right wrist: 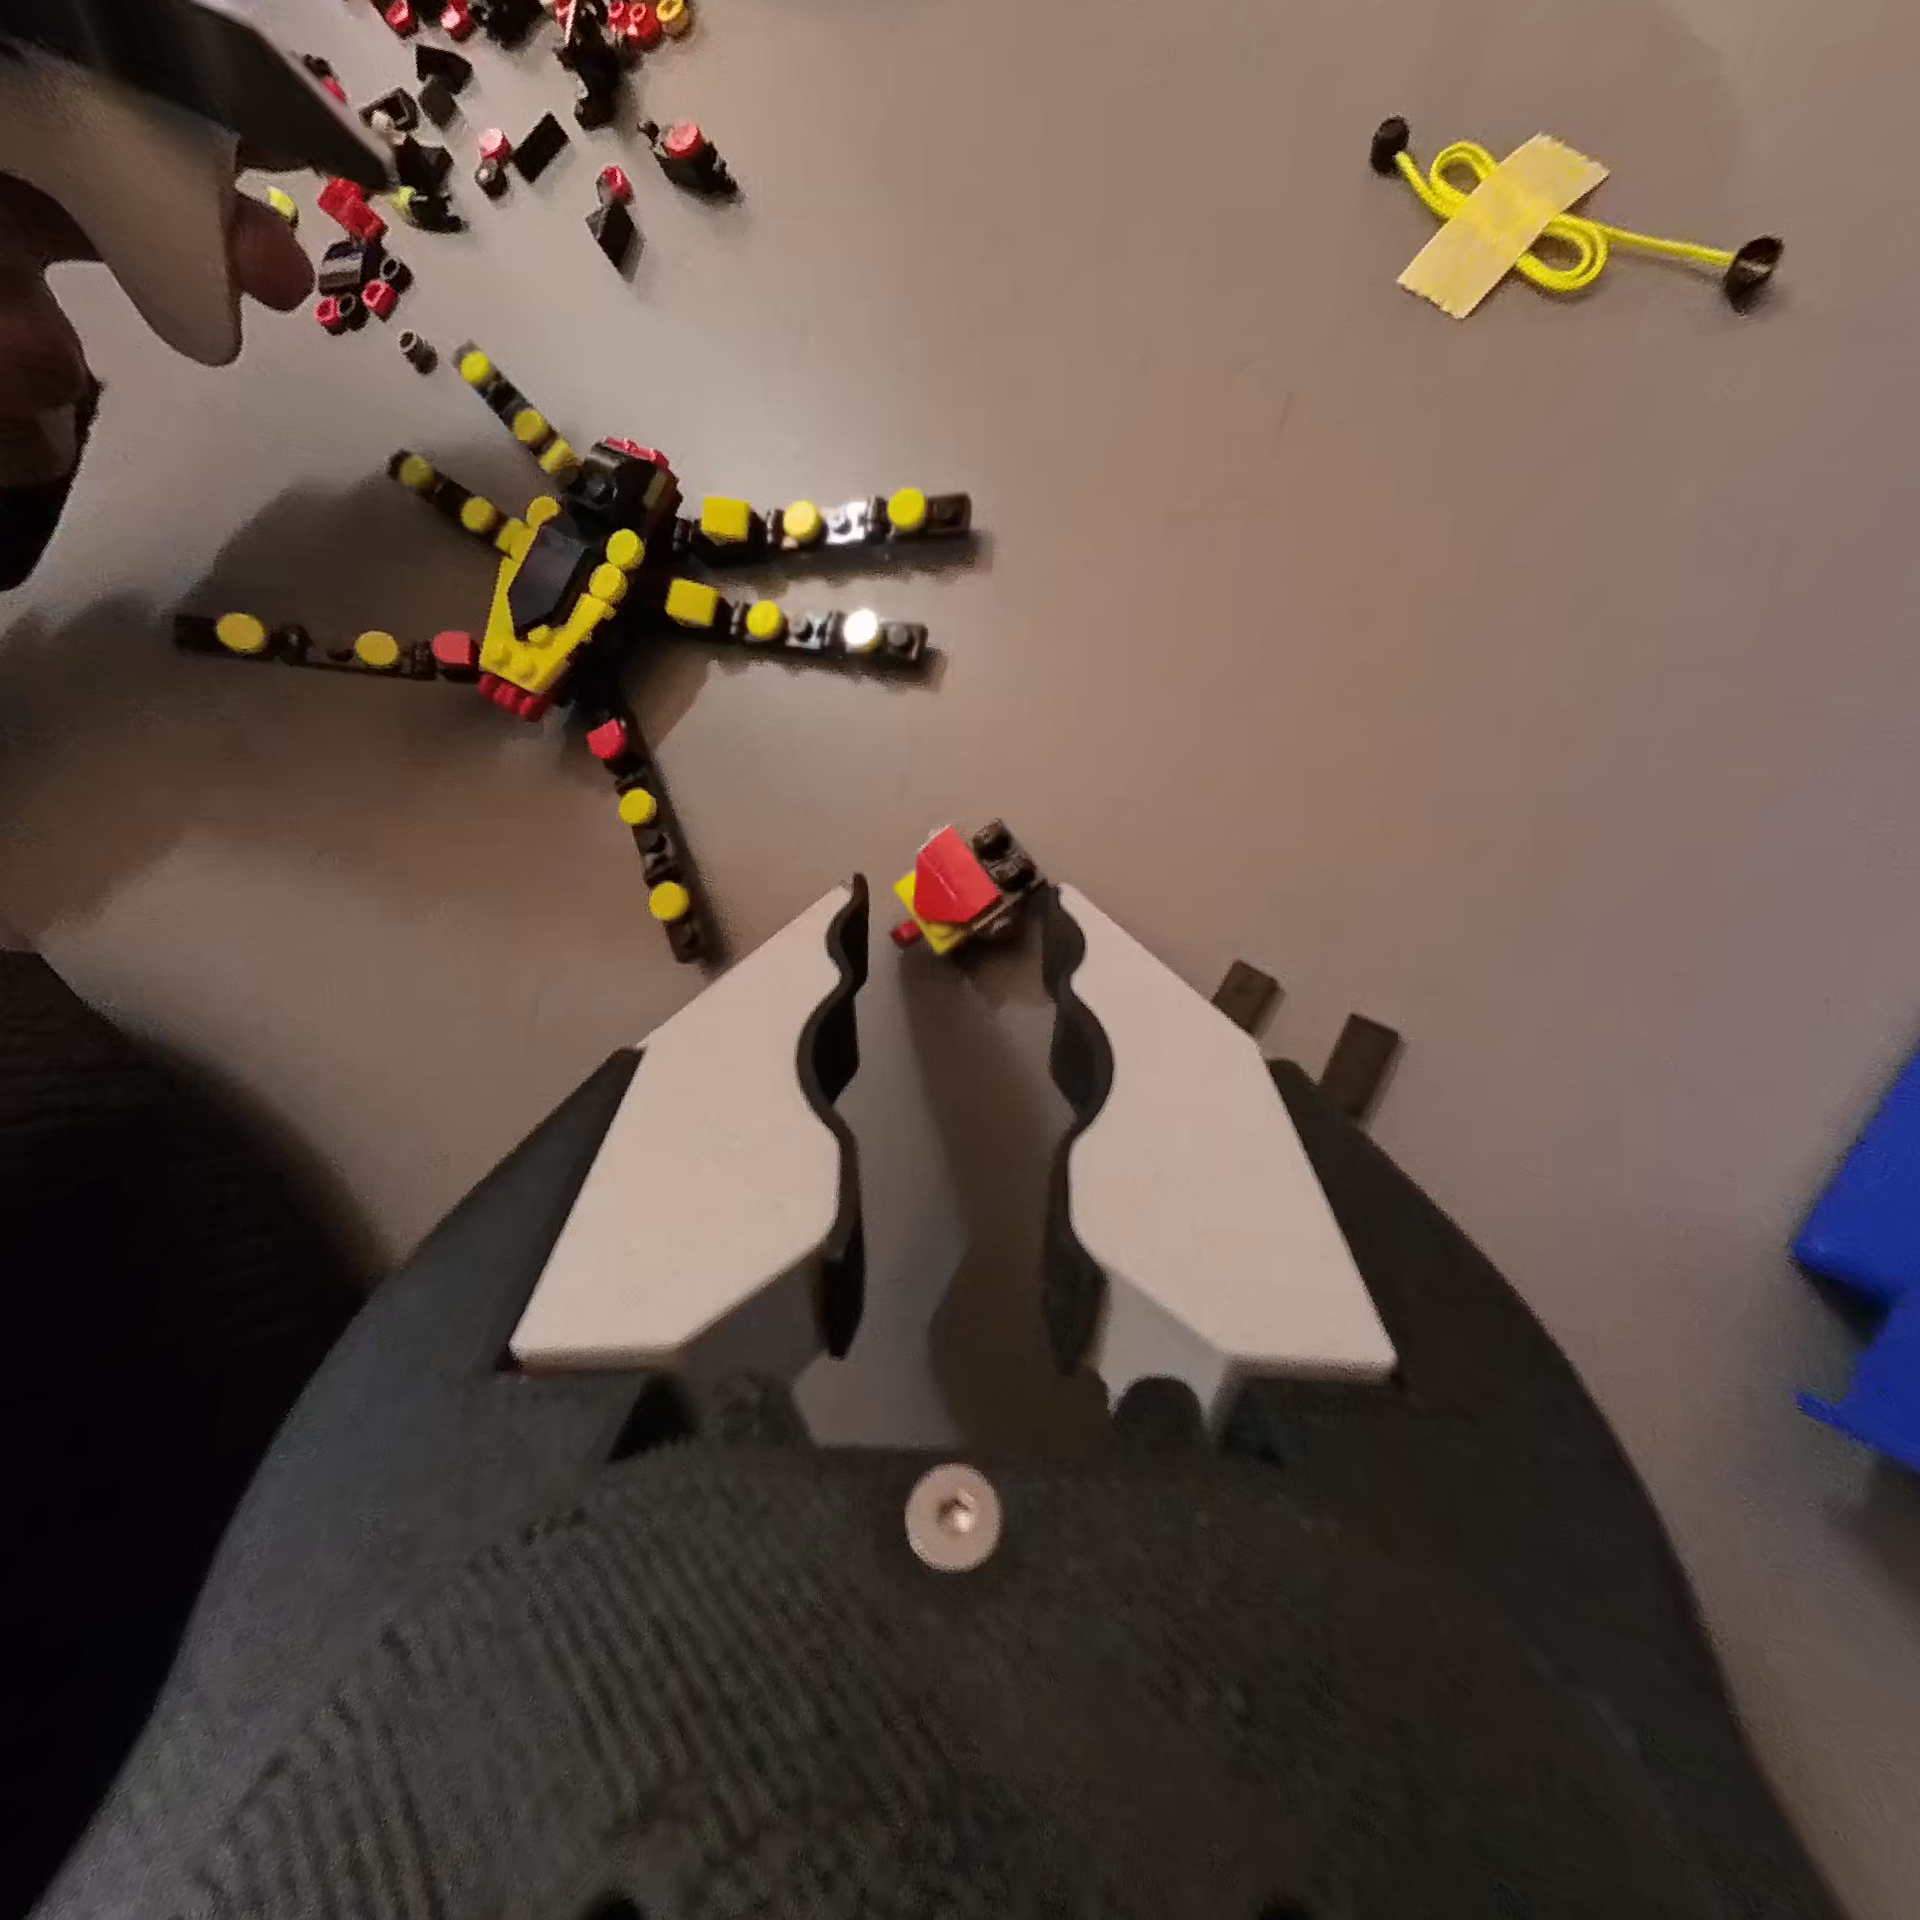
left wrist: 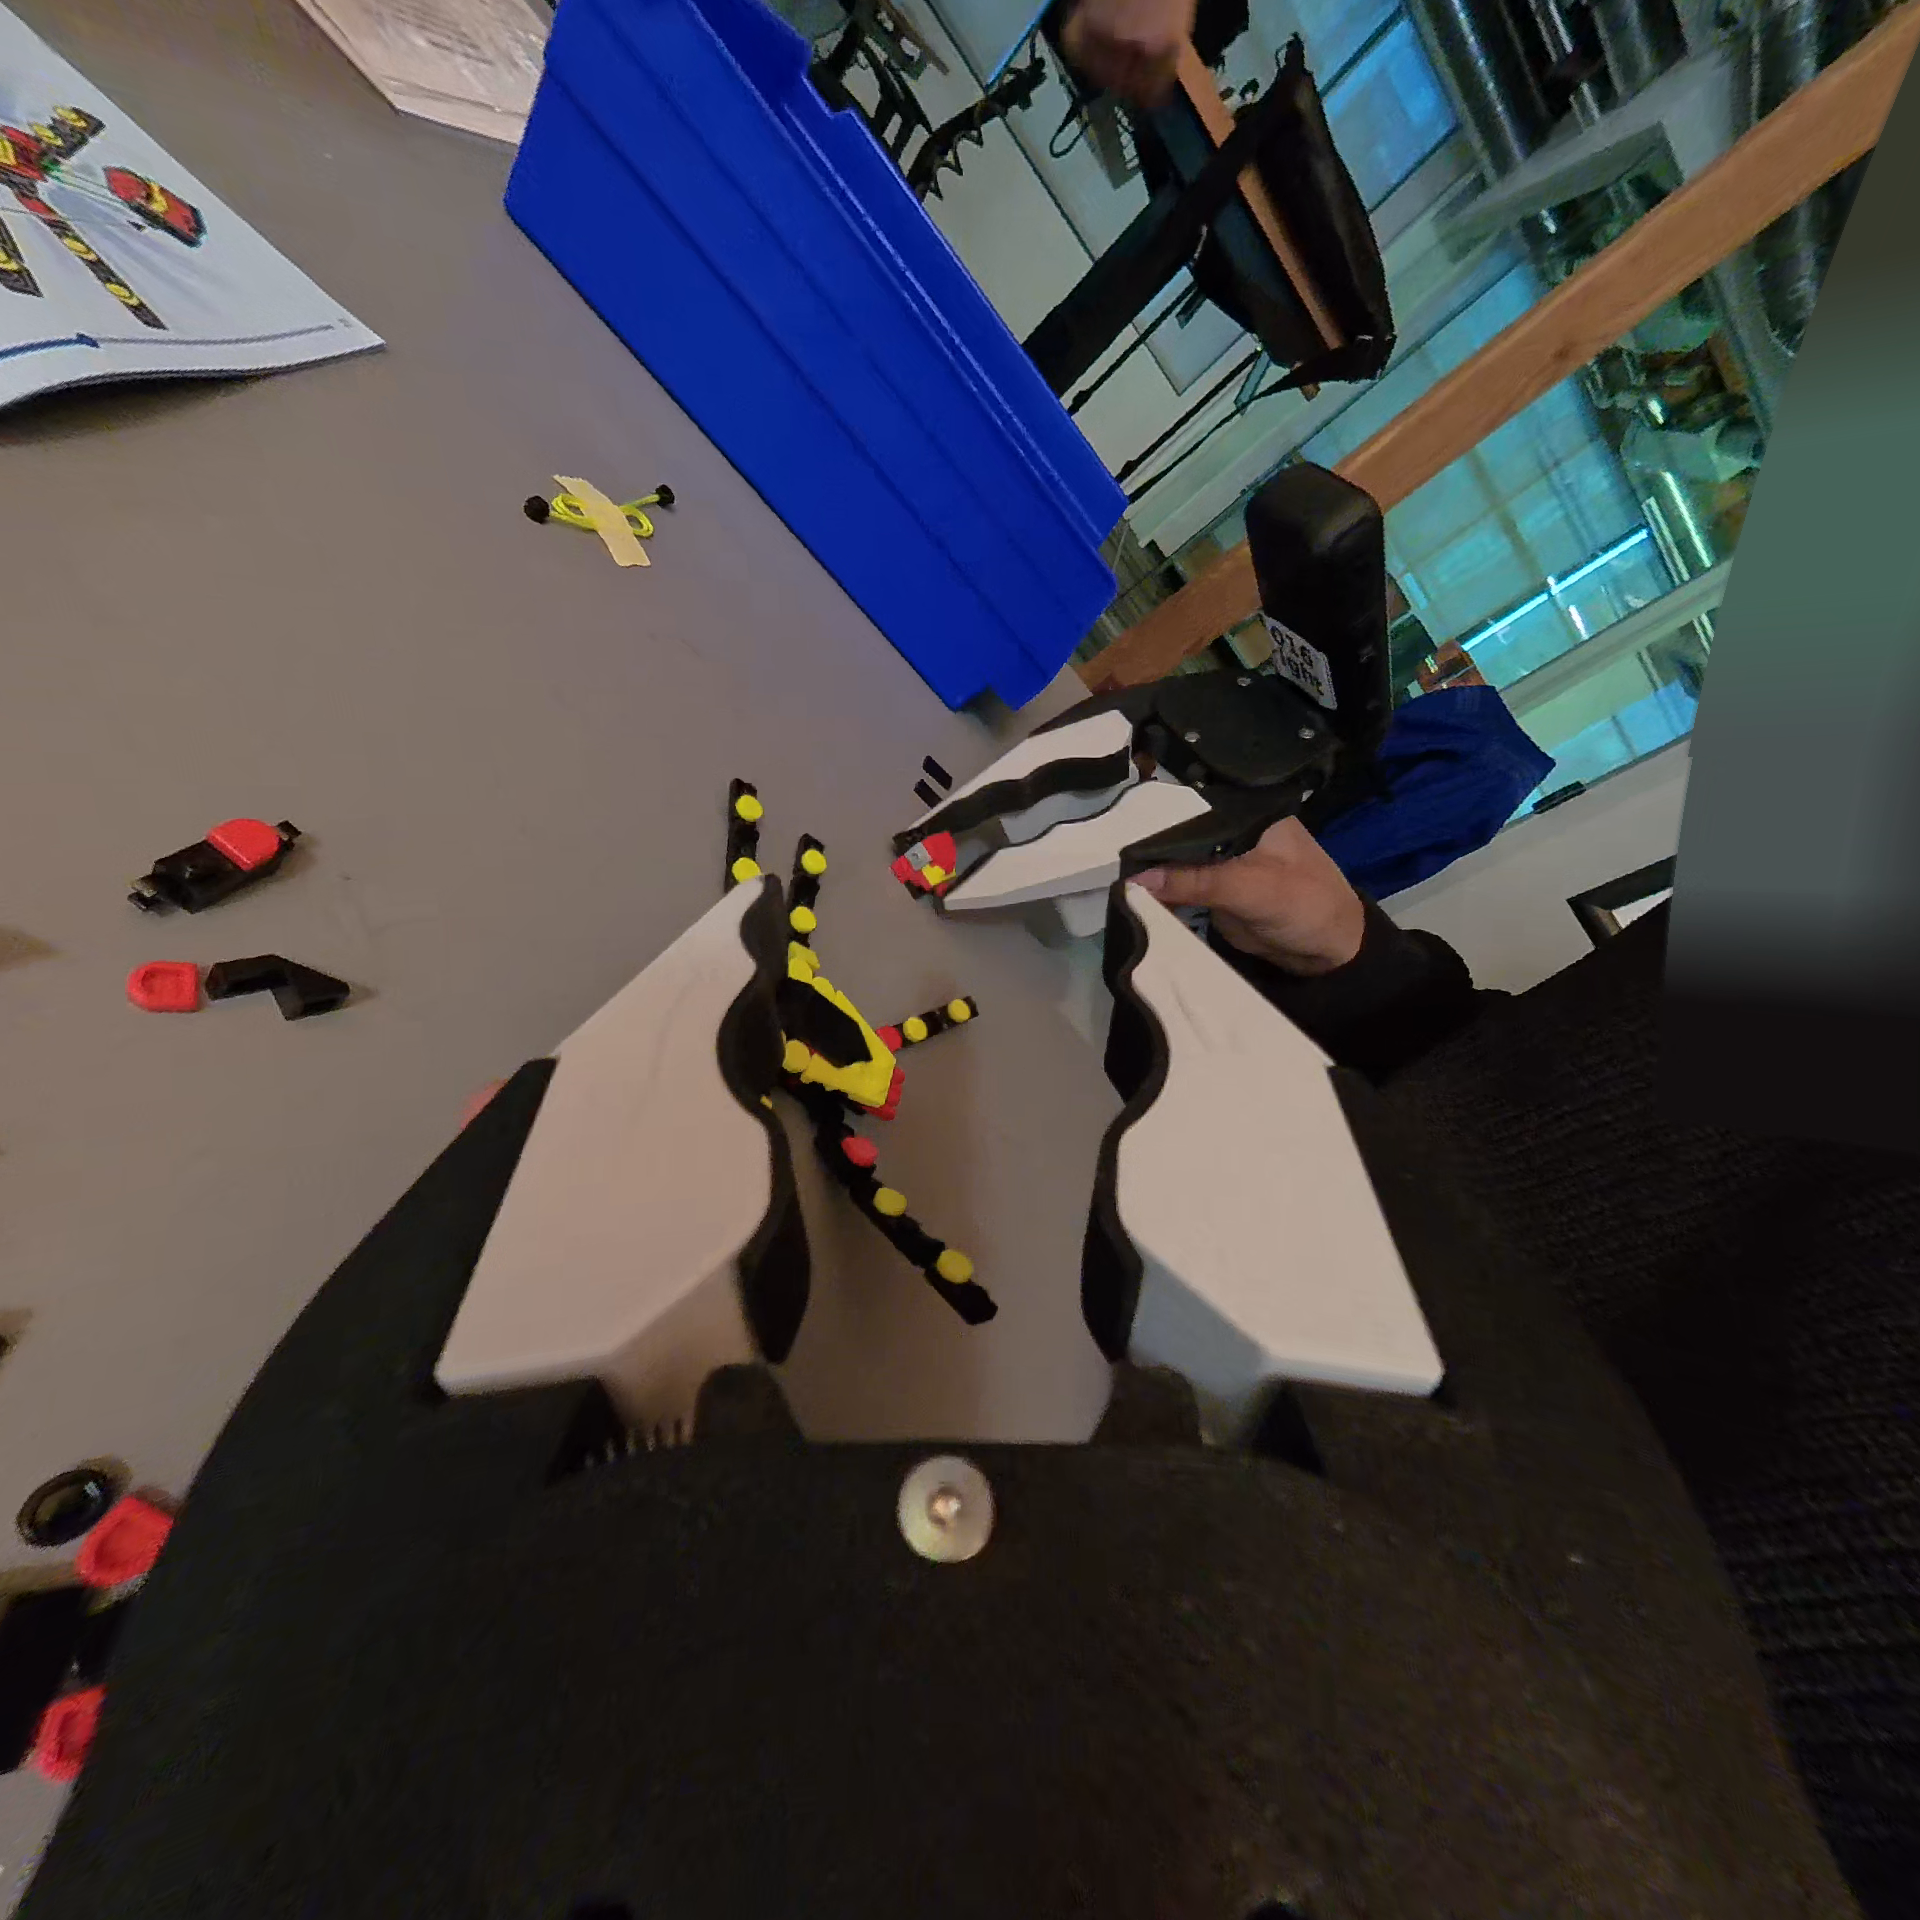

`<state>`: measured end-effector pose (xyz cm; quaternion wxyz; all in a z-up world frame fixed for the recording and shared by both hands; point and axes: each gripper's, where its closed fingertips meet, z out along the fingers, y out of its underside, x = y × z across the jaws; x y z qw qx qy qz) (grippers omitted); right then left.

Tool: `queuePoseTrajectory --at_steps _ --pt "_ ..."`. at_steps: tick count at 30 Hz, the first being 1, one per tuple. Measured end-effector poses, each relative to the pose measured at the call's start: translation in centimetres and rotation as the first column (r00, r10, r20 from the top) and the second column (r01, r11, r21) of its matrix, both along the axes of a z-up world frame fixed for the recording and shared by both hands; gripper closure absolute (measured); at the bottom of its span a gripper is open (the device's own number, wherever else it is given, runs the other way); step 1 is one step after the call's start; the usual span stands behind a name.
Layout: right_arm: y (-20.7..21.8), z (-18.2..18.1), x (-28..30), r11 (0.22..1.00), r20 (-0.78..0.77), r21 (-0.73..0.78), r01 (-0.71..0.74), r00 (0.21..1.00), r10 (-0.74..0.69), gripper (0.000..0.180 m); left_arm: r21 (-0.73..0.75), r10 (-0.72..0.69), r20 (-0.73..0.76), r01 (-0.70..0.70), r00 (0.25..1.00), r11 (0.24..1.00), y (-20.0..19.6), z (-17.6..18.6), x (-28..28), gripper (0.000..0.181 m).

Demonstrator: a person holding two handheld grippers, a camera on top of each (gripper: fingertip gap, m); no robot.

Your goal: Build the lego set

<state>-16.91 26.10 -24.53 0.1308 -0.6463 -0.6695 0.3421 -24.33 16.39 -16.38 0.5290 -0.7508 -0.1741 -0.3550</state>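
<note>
A black and yellow lego spider model [right wrist: 561,592] with several studded legs lies flat on the grey table [right wrist: 1351,644]. It also shows in the left wrist view [left wrist: 836,1039]. My left gripper [left wrist: 945,904] is open and empty over the model, whose body shows beside the left finger's pad. A small red, yellow and black sub-assembly [right wrist: 961,894] lies on the table between the tips of my right gripper [right wrist: 958,891], which is open around it. The right gripper [left wrist: 935,868] also shows in the left wrist view, with that piece [left wrist: 923,862] at its tips.
A blue bin [left wrist: 810,343] stands at the table's far edge. An instruction booklet [left wrist: 125,229] and a taped yellow cord [right wrist: 1507,218] lie on the table. Loose red and black pieces [right wrist: 520,135] are scattered beyond the model. Two flat black pieces [right wrist: 1247,992] lie beside the right finger. Spacing between my two grippers at the tips: around 15 cm.
</note>
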Motion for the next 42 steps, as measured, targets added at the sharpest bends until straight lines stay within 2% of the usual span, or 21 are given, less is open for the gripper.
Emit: queuePoseTrajectory --at_steps 6,11,17,19,25,32,38,42 --pt "-0.5 -0.2 -0.7 0.999 -0.016 0.032 -0.037 0.999 0.038 0.157 -0.014 -0.006 -0.007 0.006 1.0 1.0 -0.1 -0.4 0.0 0.122" --pt "-1.5 0.1 -0.7 0.994 -0.04 0.037 -0.102 0.994 0.103 0.158 -0.046 -0.018 -0.05 0.016 0.999 0.999 -0.1 -1.1 0.3 0.121" --pt "-3.3 5.6 -1.1 0.972 -0.305 -0.152 -0.177 0.944 0.125 0.158 -0.059 -0.036 -0.094 0.03 0.995 0.998 -0.1 -1.3 1.0 0.121" --pt "-3.3 6.5 -0.9 0.964 -0.344 -0.185 -0.188 0.932 0.116 0.158 -0.063 -0.038 -0.107 0.031 0.994 0.998 -0.1 -1.3 1.1 0.121" --pt "-4.0 6.9 -0.5 0.964 -0.367 -0.152 -0.22 0.918 0.152 0.158 -0.081 -0.041 -0.146 0.03 0.988 0.996 -0.2 -1.6 1.3 0.121" --pt "-5.0 7.7 -0.3 0.96 -0.409 -0.102 -0.261 0.891 0.199 0.158 -0.186 -0.086 -0.309 0.029 0.947 0.982 -1.0 -3.6 1.3 0.116" --pt "-5.3 9.4 -0.1 0.953 -0.487 -0.103 -0.287 0.85 0.203 0.159 -0.225 -0.121 -0.351 0.041 0.929 0.973 -1.3 -4.4 1.6 0.116" --pt "-4.5 7.7 -0.2 0.964 -0.412 -0.094 -0.249 0.891 0.19 0.158 -0.232 -0.103 -0.366 0.017 0.925 0.973 -1.9 -4.2 0.8 0.116"
